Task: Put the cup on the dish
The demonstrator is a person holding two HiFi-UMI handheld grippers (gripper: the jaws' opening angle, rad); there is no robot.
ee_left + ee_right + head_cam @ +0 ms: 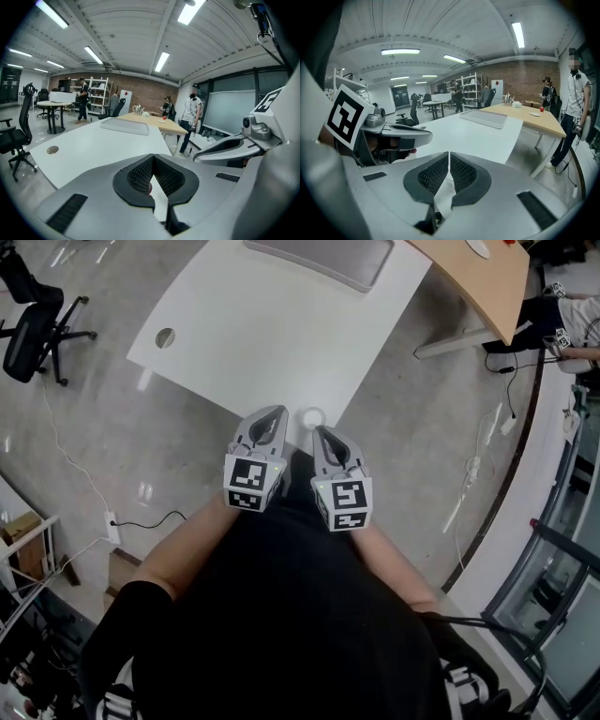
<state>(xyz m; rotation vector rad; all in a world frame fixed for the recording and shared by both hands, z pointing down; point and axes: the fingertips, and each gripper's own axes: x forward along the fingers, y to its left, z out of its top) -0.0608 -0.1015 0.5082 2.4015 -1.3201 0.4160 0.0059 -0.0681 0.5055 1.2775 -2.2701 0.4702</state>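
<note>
A small white round thing (309, 416), a cup or a dish seen from straight above, sits at the near edge of the white table (262, 324). I cannot tell which it is, and I see no second piece. My left gripper (273, 414) hangs just left of it and my right gripper (321, 431) just right of it and nearer to me. Both are held close to my body. In the left gripper view the left gripper (152, 158) has its pads together with nothing held. The right gripper (448, 153) is shut and empty too. Both sets of jaws hide the white thing in the gripper views.
A grey tray (319, 254) lies at the table's far end, and a round cable hole (165, 337) is at its left corner. A wooden table (487, 277) stands to the right, a black office chair (33, 334) to the left. Cables run over the floor. People stand in the background (191, 112).
</note>
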